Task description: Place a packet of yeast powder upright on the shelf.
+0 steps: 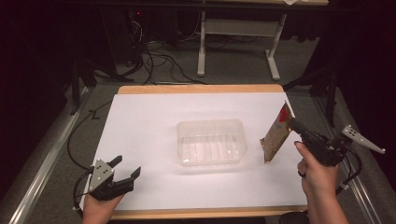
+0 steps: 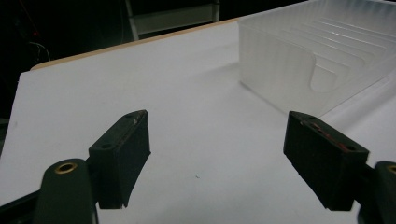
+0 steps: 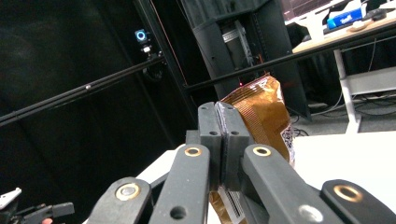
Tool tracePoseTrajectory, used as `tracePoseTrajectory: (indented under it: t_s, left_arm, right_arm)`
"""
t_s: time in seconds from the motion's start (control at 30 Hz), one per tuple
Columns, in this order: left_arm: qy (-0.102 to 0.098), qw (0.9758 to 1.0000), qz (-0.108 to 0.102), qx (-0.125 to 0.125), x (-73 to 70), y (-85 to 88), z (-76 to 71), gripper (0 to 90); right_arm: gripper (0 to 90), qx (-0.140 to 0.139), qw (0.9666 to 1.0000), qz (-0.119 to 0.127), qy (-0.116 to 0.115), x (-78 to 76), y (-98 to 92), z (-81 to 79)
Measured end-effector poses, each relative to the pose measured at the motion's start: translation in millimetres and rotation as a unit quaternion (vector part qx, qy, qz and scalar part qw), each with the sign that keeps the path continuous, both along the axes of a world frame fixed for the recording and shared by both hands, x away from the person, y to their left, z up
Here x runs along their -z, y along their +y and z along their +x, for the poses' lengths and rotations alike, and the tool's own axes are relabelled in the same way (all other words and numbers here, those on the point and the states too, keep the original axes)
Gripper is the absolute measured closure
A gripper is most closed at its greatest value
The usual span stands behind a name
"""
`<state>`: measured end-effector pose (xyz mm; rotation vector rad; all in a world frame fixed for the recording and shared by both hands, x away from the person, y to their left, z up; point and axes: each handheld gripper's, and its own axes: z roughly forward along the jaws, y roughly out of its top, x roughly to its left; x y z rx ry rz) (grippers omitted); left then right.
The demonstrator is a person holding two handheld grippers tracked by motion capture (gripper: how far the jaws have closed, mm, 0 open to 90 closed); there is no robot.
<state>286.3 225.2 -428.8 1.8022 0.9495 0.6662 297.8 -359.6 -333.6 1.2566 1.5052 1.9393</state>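
Observation:
A clear plastic tray [image 1: 211, 142] sits in the middle of the white table top; its ribbed wall [image 2: 280, 70] shows at the upper right of the left gripper view. My right gripper [image 1: 295, 127] is shut on a brown and gold snack packet [image 1: 277, 134] with a red patch, held tilted above the table to the right of the tray. The pinched packet [image 3: 261, 114] rises behind the closed jaws in the right gripper view. My left gripper [image 1: 126, 167] rests near the table's front left corner, jaws wide open with nothing between them [image 2: 217, 149].
The white sheet [image 1: 154, 116] lies on a wooden table with edges at the back and front. Behind it stand a white desk frame [image 1: 238, 42] and floor cables [image 1: 159, 60]. Dark stands flank both sides.

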Motion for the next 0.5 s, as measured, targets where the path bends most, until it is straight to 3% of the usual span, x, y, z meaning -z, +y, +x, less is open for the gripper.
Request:
tracePoseTrajectory:
  t_s: [0.5]
  left_arm:
    - [-0.001, 1.0, 0.0, -0.002, -0.4, 1.0, -0.1, 23.3]
  right_arm:
    - [90.0, -0.018, 0.9996, 0.011, -0.02, -22.8, 23.7, 11.1]
